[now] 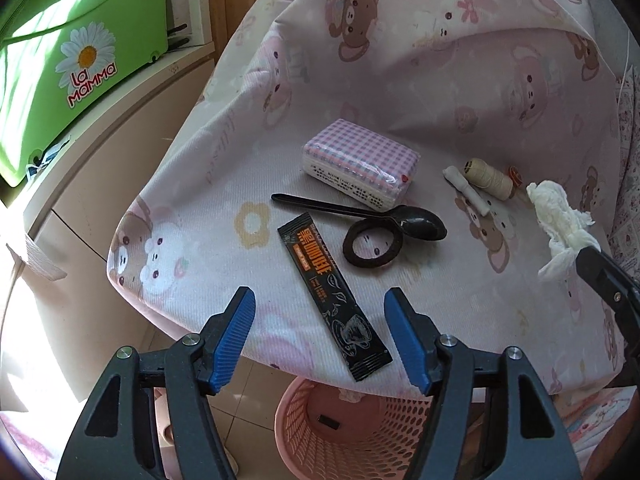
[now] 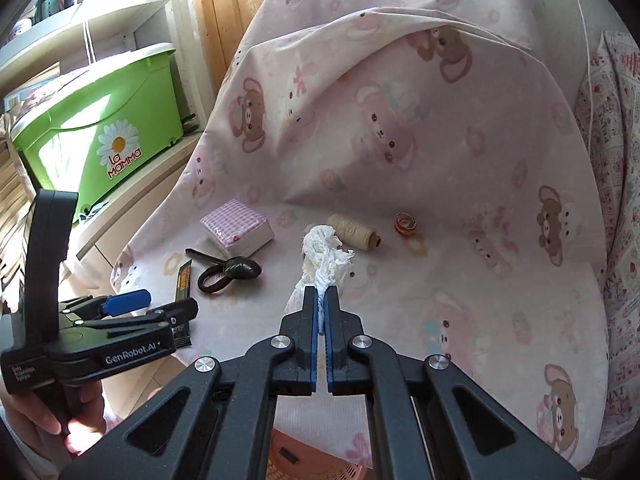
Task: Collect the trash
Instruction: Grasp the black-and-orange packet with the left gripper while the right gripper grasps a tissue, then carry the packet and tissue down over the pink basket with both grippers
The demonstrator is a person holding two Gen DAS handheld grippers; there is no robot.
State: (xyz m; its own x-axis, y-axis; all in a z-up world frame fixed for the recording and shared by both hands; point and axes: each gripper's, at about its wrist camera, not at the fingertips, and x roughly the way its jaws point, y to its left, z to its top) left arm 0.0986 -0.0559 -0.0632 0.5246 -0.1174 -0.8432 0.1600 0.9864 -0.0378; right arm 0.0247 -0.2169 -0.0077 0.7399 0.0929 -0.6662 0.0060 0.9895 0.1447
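Note:
A crumpled white tissue [image 2: 325,256] is pinched between the blue pads of my right gripper [image 2: 321,294], lifted a little off the pink cloth; the same tissue [image 1: 562,220] shows at the right edge of the left wrist view. My left gripper [image 1: 320,312] stands open above the near end of a black coffee sachet [image 1: 332,300], its pads apart on either side and not touching it. The sachet [image 2: 183,276] lies flat near the front edge of the cloth-covered seat. A pink mesh waste basket [image 1: 360,432] stands on the floor below that edge.
On the cloth lie a checked tissue pack [image 1: 362,164], a black spoon [image 1: 360,216], a dark hair ring [image 1: 372,246], a thread spool [image 1: 490,178], a white roll [image 1: 468,190] and a small orange coil [image 2: 406,224]. A green box [image 1: 68,68] stands on the cabinet at left.

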